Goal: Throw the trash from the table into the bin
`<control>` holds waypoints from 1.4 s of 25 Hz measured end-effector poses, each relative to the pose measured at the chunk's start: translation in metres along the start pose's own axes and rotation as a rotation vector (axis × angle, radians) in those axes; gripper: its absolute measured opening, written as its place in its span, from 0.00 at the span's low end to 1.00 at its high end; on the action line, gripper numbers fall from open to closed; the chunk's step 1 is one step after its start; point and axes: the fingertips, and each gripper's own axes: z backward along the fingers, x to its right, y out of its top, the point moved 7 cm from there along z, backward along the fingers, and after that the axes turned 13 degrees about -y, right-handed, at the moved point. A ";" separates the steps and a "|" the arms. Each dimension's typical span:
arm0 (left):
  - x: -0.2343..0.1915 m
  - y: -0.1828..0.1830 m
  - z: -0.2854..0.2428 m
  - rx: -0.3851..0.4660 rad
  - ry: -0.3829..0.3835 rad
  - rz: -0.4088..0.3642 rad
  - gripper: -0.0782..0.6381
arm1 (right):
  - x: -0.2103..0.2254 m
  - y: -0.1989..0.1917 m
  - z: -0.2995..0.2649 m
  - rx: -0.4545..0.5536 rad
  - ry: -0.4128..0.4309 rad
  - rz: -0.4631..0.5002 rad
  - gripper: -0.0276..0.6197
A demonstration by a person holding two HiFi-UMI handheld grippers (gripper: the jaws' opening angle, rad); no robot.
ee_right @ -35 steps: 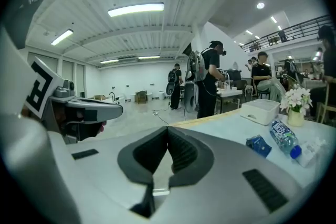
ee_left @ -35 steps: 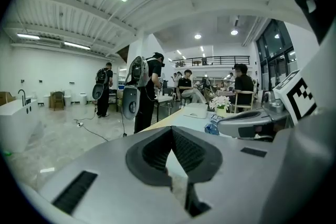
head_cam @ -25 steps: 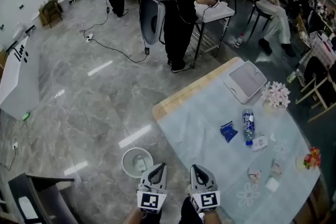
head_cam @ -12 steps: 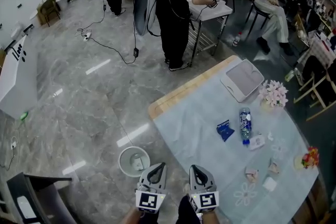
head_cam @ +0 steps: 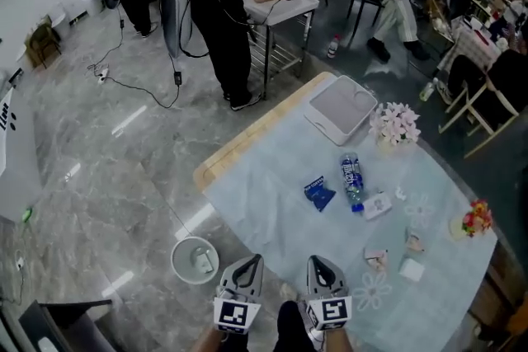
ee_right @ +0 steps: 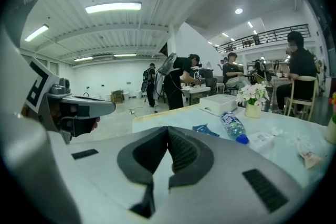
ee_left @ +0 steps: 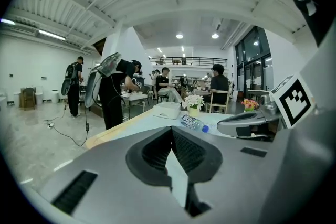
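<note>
Facing the desk (head_cam: pixel 272 227), you hold the left gripper (head_cam: pixel 250 262) and right gripper (head_cam: pixel 318 261) with fingers closed and empty. The blue wrapper (head_cam: pixel 318 194) and water bottle (head_cam: pixel 352 180) lie mid-desk, and the bin (head_cam: pixel 176 258) stands on the floor (head_cam: pixel 99 177) beside it. No pick is begun yet; next, reach forward and spread the fingers for the wrapper.

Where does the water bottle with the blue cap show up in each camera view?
Head view: water bottle lies right of the blue wrapper.
Left gripper view: water bottle just right of centre.
Right gripper view: water bottle right of centre.
Shared landmark: white flowers, just beyond it in all three.
</note>
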 end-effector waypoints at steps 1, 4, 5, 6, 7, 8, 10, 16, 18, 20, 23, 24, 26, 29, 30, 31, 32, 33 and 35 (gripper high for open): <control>0.006 0.001 -0.008 -0.004 -0.020 -0.007 0.12 | 0.012 -0.001 0.003 -0.002 -0.021 0.007 0.05; 0.028 0.001 -0.032 -0.022 -0.088 -0.032 0.12 | 0.048 -0.008 0.017 -0.018 -0.090 0.003 0.05; 0.036 0.001 -0.040 -0.026 -0.113 -0.042 0.12 | 0.060 -0.012 0.023 -0.021 -0.117 -0.002 0.05; 0.045 0.001 -0.049 -0.027 -0.140 -0.051 0.12 | 0.072 -0.016 0.028 -0.023 -0.143 -0.006 0.05; 0.054 0.002 -0.058 -0.027 -0.167 -0.060 0.12 | 0.083 -0.021 0.034 -0.025 -0.169 -0.012 0.05; 0.063 0.002 -0.066 -0.027 -0.195 -0.068 0.12 | 0.093 -0.025 0.041 -0.026 -0.194 -0.021 0.05; 0.081 0.001 -0.083 -0.036 -0.246 -0.078 0.12 | 0.114 -0.033 0.052 -0.033 -0.240 -0.043 0.05; 0.132 -0.006 -0.124 -0.076 -0.371 -0.099 0.12 | 0.162 -0.054 0.083 -0.072 -0.348 -0.083 0.05; 0.146 -0.010 -0.133 -0.091 -0.404 -0.105 0.12 | 0.174 -0.063 0.092 -0.080 -0.373 -0.100 0.05; 0.157 -0.016 -0.140 -0.107 -0.430 -0.108 0.12 | 0.185 -0.074 0.099 -0.097 -0.392 -0.115 0.05; 0.168 -0.027 -0.149 -0.140 -0.456 -0.104 0.12 | 0.196 -0.090 0.104 -0.130 -0.412 -0.134 0.05; 0.170 -0.031 -0.152 -0.154 -0.462 -0.101 0.12 | 0.199 -0.095 0.104 -0.141 -0.416 -0.140 0.05; 0.174 -0.038 -0.157 -0.175 -0.471 -0.099 0.12 | 0.206 -0.106 0.103 -0.173 -0.424 -0.150 0.05; 0.178 -0.043 -0.165 -0.187 -0.478 -0.104 0.12 | 0.215 -0.120 0.100 -0.223 -0.434 -0.160 0.06; 0.179 -0.045 -0.167 -0.197 -0.477 -0.099 0.12 | 0.217 -0.124 0.098 -0.230 -0.430 -0.168 0.11; 0.180 -0.046 -0.168 -0.204 -0.476 -0.094 0.12 | 0.219 -0.129 0.096 -0.235 -0.423 -0.178 0.24; 0.180 -0.047 -0.170 -0.207 -0.475 -0.090 0.12 | 0.220 -0.133 0.093 -0.243 -0.416 -0.187 0.30; 0.180 -0.047 -0.172 -0.206 -0.475 -0.091 0.12 | 0.222 -0.137 0.091 -0.254 -0.411 -0.194 0.33; 0.181 -0.048 -0.176 -0.205 -0.475 -0.093 0.12 | 0.226 -0.145 0.086 -0.274 -0.399 -0.202 0.39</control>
